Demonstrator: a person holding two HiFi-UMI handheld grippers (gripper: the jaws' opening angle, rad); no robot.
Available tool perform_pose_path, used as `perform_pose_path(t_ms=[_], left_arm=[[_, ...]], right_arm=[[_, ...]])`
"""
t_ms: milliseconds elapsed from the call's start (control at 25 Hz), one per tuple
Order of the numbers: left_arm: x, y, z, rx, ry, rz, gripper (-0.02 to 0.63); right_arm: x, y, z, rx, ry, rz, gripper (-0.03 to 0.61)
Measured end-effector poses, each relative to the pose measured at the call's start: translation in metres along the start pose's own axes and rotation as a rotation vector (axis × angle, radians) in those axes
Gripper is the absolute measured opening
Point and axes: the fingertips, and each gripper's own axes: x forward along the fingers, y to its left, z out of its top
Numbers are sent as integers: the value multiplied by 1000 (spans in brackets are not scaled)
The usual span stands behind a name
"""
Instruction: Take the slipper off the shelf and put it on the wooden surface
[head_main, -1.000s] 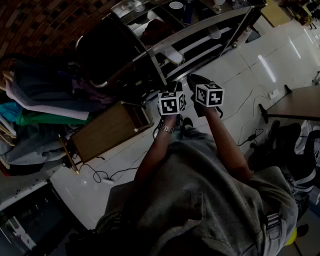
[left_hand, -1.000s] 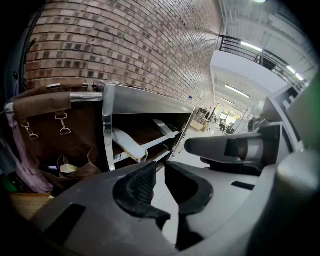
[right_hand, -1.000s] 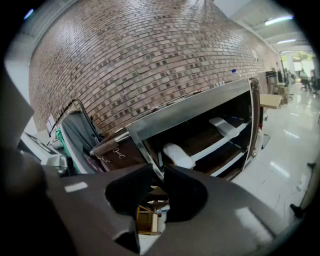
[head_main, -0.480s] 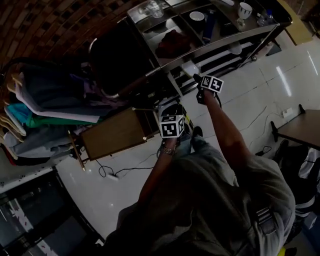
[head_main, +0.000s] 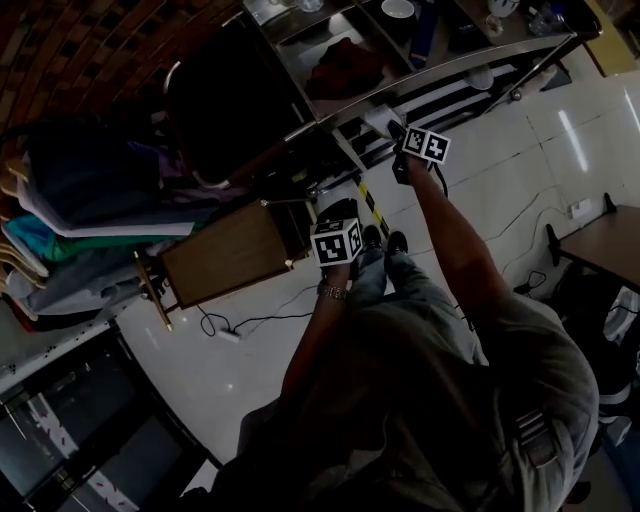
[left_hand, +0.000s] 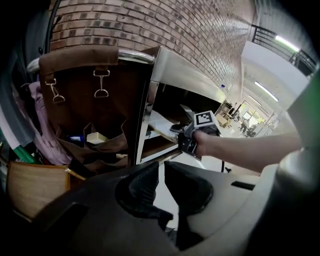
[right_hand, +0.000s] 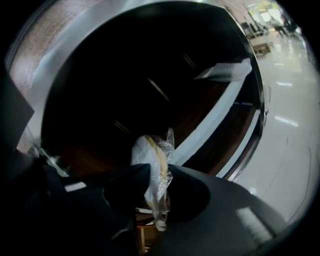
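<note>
A pale slipper (right_hand: 149, 159) in a clear plastic bag sits at the dark shelf (right_hand: 220, 135) opening. My right gripper (right_hand: 157, 187) has it between its jaws, which are closing and pressing on it. In the head view the right gripper (head_main: 400, 138) reaches out to the lower shelf rack (head_main: 440, 75), where the white slipper (head_main: 380, 121) shows. The left gripper (head_main: 338, 213) hangs nearer my body, beside the wooden surface (head_main: 225, 255). Its jaws (left_hand: 161, 175) are shut with nothing in them. The left gripper view also shows the right gripper (left_hand: 183, 132) at the shelf.
Clothes (head_main: 90, 200) hang on a rack at the left. A brown bag (left_hand: 95, 95) hangs beside the shelf's metal post. Cups and a bowl (head_main: 397, 8) stand on the top of the shelf. Cables (head_main: 225, 330) lie on the white floor, and a desk (head_main: 605, 245) is at the right.
My right arm has stretched away from my body to the shelf. The left gripper has stayed near the wooden surface, and the two cubes have moved apart.
</note>
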Motion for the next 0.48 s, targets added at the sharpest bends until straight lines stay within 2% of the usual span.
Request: perform_pose_path(t_ms=[120,280,480], left_arm=[[3,-14,17,13,-45,-12,39],[1,-42,36,56,-108,-7,35],[-19,-74,35,107,-151,-9,34]], right_arm=[[-45,19,7,-167,-30,-18,71],[-122,27,10,-405,-118,-175,61],[-185,12,-2,-435,-164,-253,60]])
